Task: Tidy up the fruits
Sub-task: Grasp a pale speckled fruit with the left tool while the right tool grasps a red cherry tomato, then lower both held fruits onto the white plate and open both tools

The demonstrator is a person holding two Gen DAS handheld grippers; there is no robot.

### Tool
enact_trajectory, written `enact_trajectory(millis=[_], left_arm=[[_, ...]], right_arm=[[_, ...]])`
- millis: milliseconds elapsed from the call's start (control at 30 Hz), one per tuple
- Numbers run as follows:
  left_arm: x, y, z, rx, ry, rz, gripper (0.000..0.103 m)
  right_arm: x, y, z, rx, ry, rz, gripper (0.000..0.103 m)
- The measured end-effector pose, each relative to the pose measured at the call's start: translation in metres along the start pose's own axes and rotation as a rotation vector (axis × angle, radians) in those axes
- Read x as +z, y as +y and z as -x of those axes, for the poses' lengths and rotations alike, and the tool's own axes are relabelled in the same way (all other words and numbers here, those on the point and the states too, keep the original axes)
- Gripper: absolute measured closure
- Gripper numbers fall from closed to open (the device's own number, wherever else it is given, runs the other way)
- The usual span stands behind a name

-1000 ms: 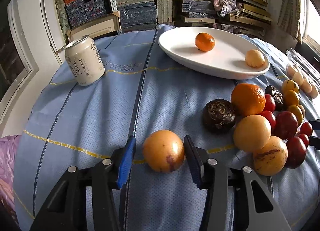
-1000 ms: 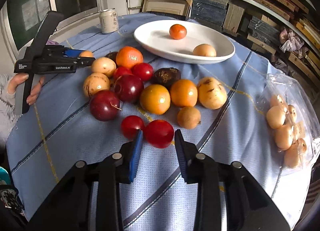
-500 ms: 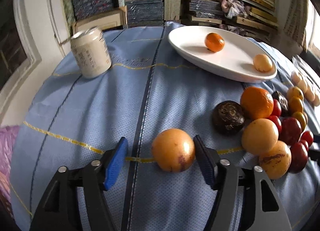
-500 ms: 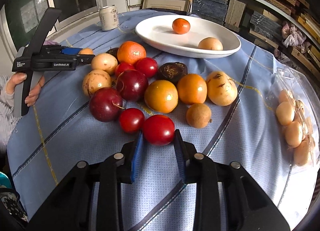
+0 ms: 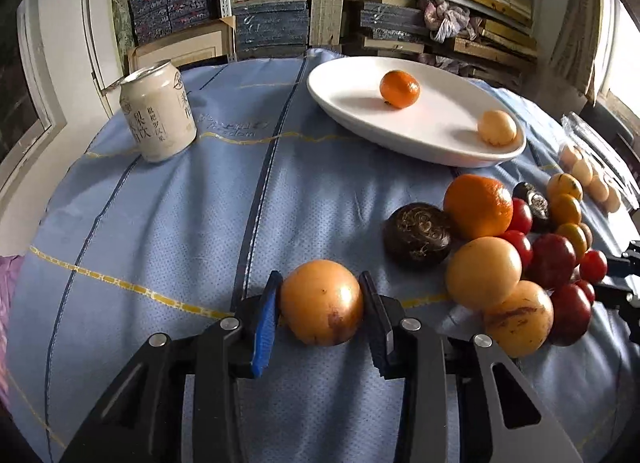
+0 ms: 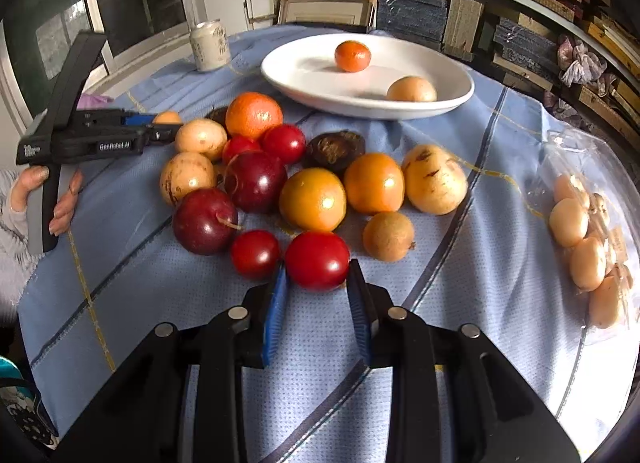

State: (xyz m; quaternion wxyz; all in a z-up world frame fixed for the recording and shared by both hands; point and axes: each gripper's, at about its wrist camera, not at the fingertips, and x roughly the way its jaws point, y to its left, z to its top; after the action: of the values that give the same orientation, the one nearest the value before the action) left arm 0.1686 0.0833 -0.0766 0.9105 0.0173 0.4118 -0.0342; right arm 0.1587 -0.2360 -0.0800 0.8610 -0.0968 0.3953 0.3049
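A: Left wrist view first. We have the left hand-held gripper (image 5: 321, 305) closed onto the yellow-orange fruit (image 5: 321, 302), both pads touching its sides, fruit low against the blue cloth on the surface (image 5: 200, 223).

B: Agreed. Landmark is the white plate (image 5: 360, 119). The gripped fruit sits well in front of the plate, apart from it. We see a small orange (image 5: 399, 88) and a pale round fruit (image 5: 496, 127) on the plate.

A: Fruit pile (image 5: 520, 247) is just in front of the plate's right end. Drink can (image 5: 158, 117) stands upright, left of the plate.

B: Right wrist view. The right hand-held gripper (image 6: 318, 283) is part open, jaws on either side of a red tomato (image 6: 317, 260); we can't tell if the pads touch it.

A: The tomato is at the near edge of the pile, well in front of the plate (image 6: 300, 79). Same two fruits on the plate.

B: Clear bag of pale fruits (image 6: 588, 239) lies right of the plate and nearer to us. The left hand-held gripper (image 6: 160, 127) shows left of the plate, at the pile's edge.
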Motion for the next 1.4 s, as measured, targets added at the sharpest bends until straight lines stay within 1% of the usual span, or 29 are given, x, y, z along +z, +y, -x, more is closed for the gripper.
enact_trajectory(millis=[67,100,167,200,300,367,433,533,600,667,733,800,833,867,900,933,967,1033,1100,1133,1167,1200,1233,1267,1300,1333,1400], left_arm=[[0.002,-0.003,0.009,0.009,-0.041,-0.014,0.064],[0.005,-0.004,0.014,0.001,-0.062,-0.012,0.064],[0.016,-0.002,0.023,-0.042,-0.079,0.025,0.064],[0.027,-0.003,0.026,-0.062,-0.078,0.032,0.064],[0.059,-0.015,0.031,-0.034,-0.103,-0.012,0.064],[0.087,-0.026,0.029,-0.041,-0.121,-0.036,0.064],[0.109,-0.038,0.018,-0.059,-0.127,-0.037,0.064],[0.124,-0.050,-0.012,-0.060,-0.107,-0.029,0.064],[0.127,-0.053,-0.033,-0.052,-0.073,-0.013,0.064],[0.127,-0.052,-0.054,-0.055,-0.035,0.000,0.064],[0.126,-0.052,-0.067,-0.054,-0.017,-0.006,0.064],[0.126,-0.052,-0.071,-0.050,-0.011,-0.016,0.064],[0.126,-0.051,-0.072,-0.048,-0.015,-0.016,0.064],[0.127,-0.050,-0.072,-0.047,-0.020,-0.014,0.061],[0.127,-0.050,-0.071,-0.047,-0.023,-0.013,0.058],[0.127,-0.051,-0.070,-0.049,-0.027,-0.015,0.051],[0.127,-0.052,-0.070,-0.045,-0.031,-0.017,0.043],[0.126,-0.054,-0.068,-0.026,-0.044,-0.026,0.039],[0.127,-0.056,-0.064,-0.026,-0.047,-0.028,0.038],[0.128,-0.056,-0.061,-0.027,-0.051,-0.025,0.036],[0.130,-0.055,-0.054,-0.023,-0.062,-0.019,0.031],[0.131,-0.053,-0.045,-0.017,-0.082,-0.012,0.028],[0.131,-0.052,-0.037,-0.012,-0.101,-0.009,0.023],[0.130,-0.050,-0.025,-0.008,-0.128,-0.007,0.016],[0.129,-0.050,-0.018,-0.005,-0.141,-0.005,0.013],[0.124,-0.048,-0.007,-0.002,-0.160,-0.001,0.008],[0.112,-0.047,0.008,0.002,-0.168,-0.022,0.006]], right_arm=[[0.003,-0.007,0.014,0.009,-0.051,-0.029,0.074],[0.004,-0.009,0.020,0.018,-0.072,-0.043,0.074],[0.013,-0.015,0.031,0.037,-0.116,-0.079,0.074],[0.023,-0.018,0.036,0.035,-0.132,-0.086,0.074],[0.061,-0.023,0.046,-0.014,-0.159,-0.061,0.074],[0.090,-0.025,0.043,-0.028,-0.169,-0.059,0.074],[0.116,-0.030,0.025,-0.017,-0.165,-0.081,0.074],[0.139,-0.031,-0.016,-0.037,-0.133,-0.104,0.074],[0.147,-0.030,-0.044,-0.049,-0.101,-0.100,0.074],[0.151,-0.028,-0.068,-0.086,-0.067,-0.074,0.074],[0.152,-0.028,-0.078,-0.105,-0.069,-0.058,0.073],[0.152,-0.031,-0.080,-0.099,-0.073,-0.060,0.072],[0.152,-0.034,-0.080,-0.096,-0.077,-0.064,0.070],[0.152,-0.035,-0.079,-0.095,-0.081,-0.067,0.067],[0.150,-0.036,-0.078,-0.095,-0.086,-0.070,0.060],[0.150,-0.037,-0.076,-0.096,-0.091,-0.073,0.055],[0.149,-0.038,-0.075,-0.098,-0.095,-0.074,0.054],[0.147,-0.037,-0.072,-0.100,-0.102,-0.076,0.053],[0.147,-0.036,-0.063,-0.104,-0.122,-0.079,0.053],[0.149,-0.035,-0.051,-0.102,-0.152,-0.085,0.053],[0.150,-0.034,-0.040,-0.094,-0.180,-0.092,0.053],[0.151,-0.034,-0.028,-0.082,-0.211,-0.101,0.045],[0.150,-0.032,-0.007,-0.061,-0.272,-0.118,0.025],[0.147,-0.031,0.010,-0.052,-0.326,-0.133,0.013],[0.140,-0.029,0.033,-0.046,-0.397,-0.150,0.004],[0.133,-0.026,0.046,-0.041,-0.425,-0.149,0.004],[0.119,-0.017,0.063,-0.042,-0.418,-0.129,0.004]])
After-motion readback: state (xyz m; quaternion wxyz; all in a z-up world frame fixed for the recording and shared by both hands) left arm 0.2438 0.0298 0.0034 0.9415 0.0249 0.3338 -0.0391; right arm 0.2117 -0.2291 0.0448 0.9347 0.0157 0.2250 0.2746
